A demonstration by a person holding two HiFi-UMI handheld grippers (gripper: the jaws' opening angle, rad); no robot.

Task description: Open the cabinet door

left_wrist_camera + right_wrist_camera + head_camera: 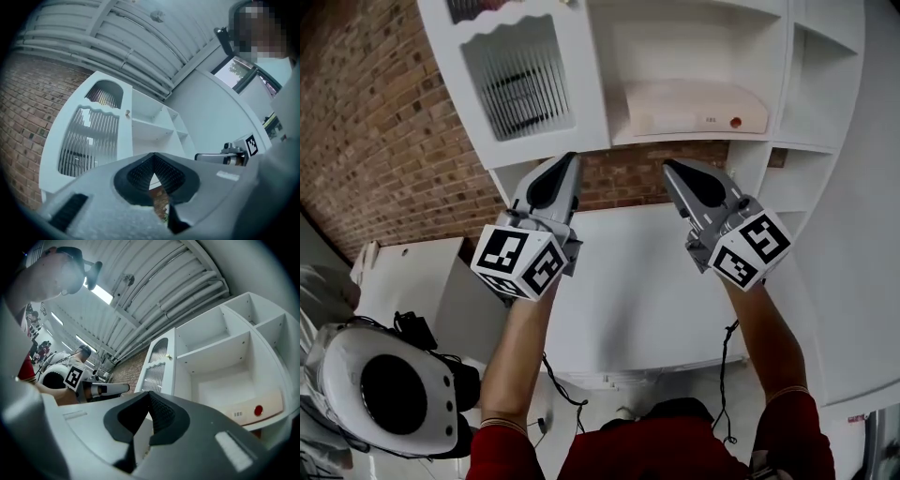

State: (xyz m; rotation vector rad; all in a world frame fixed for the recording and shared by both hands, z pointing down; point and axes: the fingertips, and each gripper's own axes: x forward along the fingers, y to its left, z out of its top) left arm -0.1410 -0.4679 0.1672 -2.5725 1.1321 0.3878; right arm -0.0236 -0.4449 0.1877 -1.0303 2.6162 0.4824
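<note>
Now the left gripper [570, 160] and right gripper [671, 167] are both pinched together, empty. The white cabinet door with ribbed glass [520, 80] sits at eleven o'clock from the left one. Best part its jaws first, then pinch the small round knob [127, 112] squarely before pulling.

Both handheld units are of one pattern. The left gripper [571, 157] and right gripper [669, 165] have grey tapered shells, each with a black recess near the tip. The pads [169, 175] inside are black and finely ribbed. Each unit carries a white marker cube [521, 262] printed with black square patterns. A white rectangular label [233, 445] is fixed to the right shell. Thin black cables [559, 382] trail from both units. The sleeves [791, 424] are dark red and leave the forearms bare.
</note>
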